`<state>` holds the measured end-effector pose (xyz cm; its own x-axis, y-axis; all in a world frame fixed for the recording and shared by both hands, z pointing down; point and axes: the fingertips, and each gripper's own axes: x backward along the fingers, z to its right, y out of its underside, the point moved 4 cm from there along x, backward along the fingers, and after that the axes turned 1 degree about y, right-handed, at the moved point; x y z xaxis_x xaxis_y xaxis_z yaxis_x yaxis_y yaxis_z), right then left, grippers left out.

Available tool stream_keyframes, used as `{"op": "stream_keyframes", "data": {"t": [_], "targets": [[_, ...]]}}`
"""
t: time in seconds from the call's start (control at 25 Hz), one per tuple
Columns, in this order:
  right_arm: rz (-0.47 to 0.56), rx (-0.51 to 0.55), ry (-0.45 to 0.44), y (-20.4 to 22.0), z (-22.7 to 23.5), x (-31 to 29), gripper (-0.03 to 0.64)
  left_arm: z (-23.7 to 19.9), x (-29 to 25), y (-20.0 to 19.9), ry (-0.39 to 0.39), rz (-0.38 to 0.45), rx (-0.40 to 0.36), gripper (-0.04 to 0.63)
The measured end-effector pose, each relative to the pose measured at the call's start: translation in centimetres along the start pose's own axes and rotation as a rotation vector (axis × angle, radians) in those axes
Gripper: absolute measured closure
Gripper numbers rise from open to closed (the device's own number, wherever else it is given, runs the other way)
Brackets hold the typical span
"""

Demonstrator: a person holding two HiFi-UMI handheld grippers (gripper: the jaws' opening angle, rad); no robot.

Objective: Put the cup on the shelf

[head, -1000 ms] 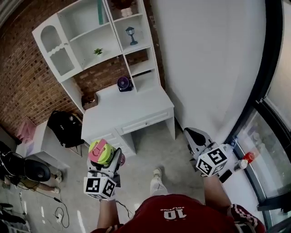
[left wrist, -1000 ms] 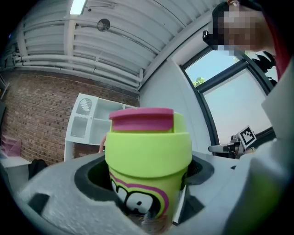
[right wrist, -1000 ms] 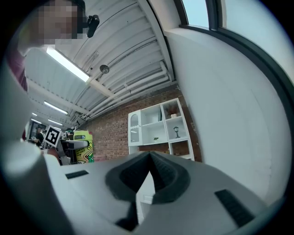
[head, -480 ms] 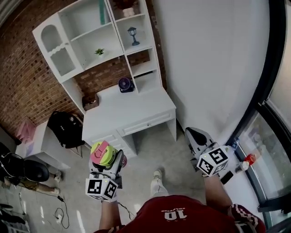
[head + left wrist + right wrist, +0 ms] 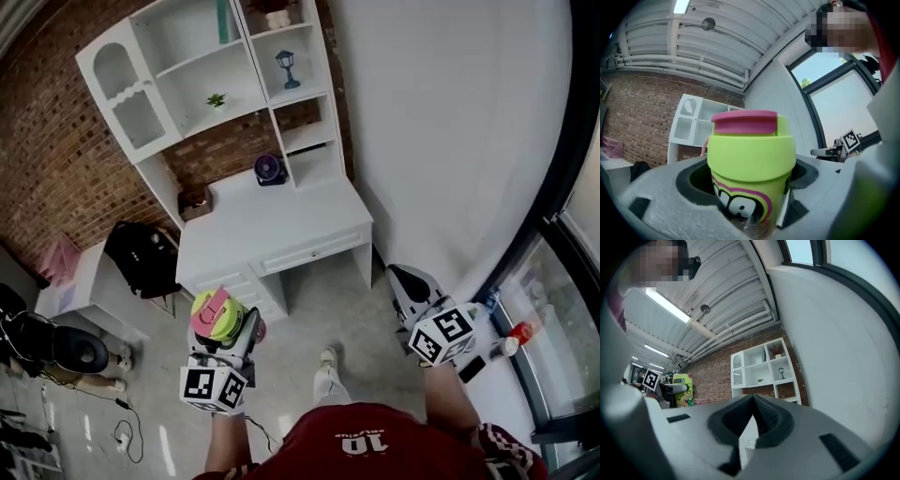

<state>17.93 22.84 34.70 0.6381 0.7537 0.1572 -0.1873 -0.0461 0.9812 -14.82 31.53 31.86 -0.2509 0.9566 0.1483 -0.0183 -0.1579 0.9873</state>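
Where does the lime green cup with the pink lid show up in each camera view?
Head view: the lime green cup with pink lid is at lower left, held in the left gripper.
Left gripper view: the cup is dead centre, large, between the jaws.
Right gripper view: the cup is small, at far left, mid-height.
Shared landmark: the white shelf unit.

White shelf [image 5: 187, 89] holds a lantern [image 5: 286, 67] and plant [image 5: 217, 99].

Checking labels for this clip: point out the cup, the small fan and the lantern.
cup [image 5: 750, 161], left gripper view, on its green lid.
fan [image 5: 271, 170], head view, on its round front.
lantern [image 5: 286, 66], head view, on its body.
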Motion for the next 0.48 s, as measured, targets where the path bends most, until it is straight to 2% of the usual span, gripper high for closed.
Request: {"op": "stream_keyframes", "data": {"t": [0.48], "targets": [[-0.006,0.000,-0.020,0.28,-0.04,-0.17,0.612,0.52,0.05,-0.34,0.000,0.008,-0.017,0.175]]}}
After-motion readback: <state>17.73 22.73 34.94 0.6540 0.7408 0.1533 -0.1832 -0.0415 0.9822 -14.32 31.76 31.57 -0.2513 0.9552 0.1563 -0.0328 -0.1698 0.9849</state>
